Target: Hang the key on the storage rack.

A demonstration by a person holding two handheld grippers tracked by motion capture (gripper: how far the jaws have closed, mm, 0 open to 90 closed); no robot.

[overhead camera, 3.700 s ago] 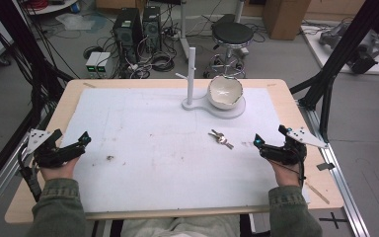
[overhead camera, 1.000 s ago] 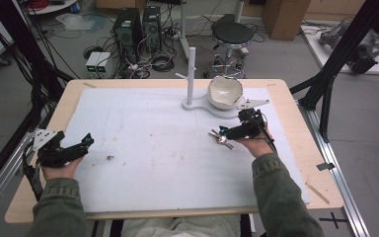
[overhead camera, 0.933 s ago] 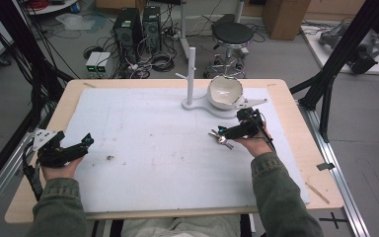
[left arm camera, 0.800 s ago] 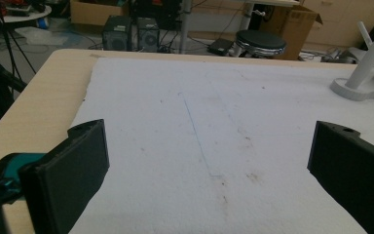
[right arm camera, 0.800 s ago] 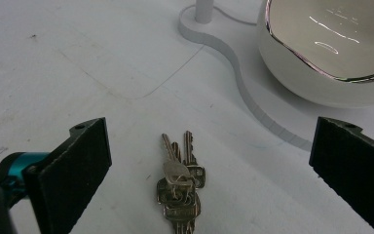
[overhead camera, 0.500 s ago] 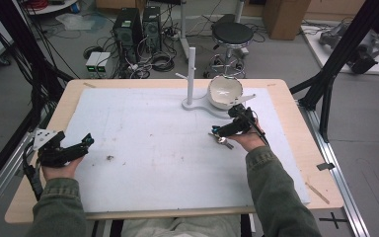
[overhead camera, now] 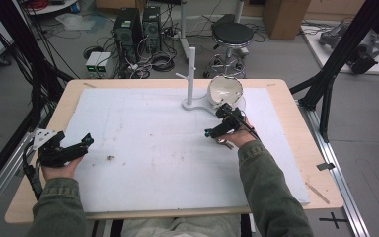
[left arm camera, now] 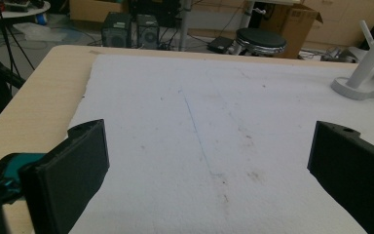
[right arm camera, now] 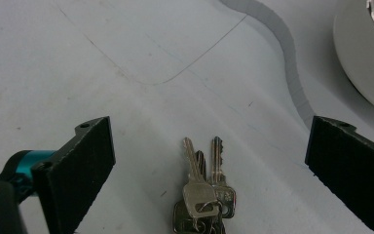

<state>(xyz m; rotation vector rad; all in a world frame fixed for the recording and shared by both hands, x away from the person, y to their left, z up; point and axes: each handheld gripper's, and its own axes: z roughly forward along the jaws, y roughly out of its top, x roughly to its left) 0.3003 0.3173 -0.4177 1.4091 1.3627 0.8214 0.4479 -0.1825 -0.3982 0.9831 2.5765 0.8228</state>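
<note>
High view, change: the right gripper (overhead camera: pixel 216 129) has come forward from the table's near right edge over the last few seconds and now sits just in front of the white round bowl (overhead camera: pixel 225 90), over the spot where the small bunch of silver metal keys (overhead camera: pixel 224 143) lies.
High view, meaning: the reach looks finished; closing on the keys is the step I judge comes next (nothing is lifted yet).
High view, left hand: the left gripper (overhead camera: pixel 79 146) has stayed far to the left of the bowl, near the table's left edge, resting on the white foam mat (overhead camera: pixel 153 148).
High view, container: the bowl stands on the base of the white peg stand (overhead camera: pixel 191 74); its inside looks pale and I cannot make out any contents.
Left gripper view: jaws spread wide over bare mat, holding nothing; the stand's base shows far right.
Right gripper view: jaws wide apart, the keys (right arm camera: pixel 202 195) flat on the mat between them, touching neither jaw; the bowl's outer wall (right arm camera: pixel 365 58) curves at upper right (interior hidden here).
</note>
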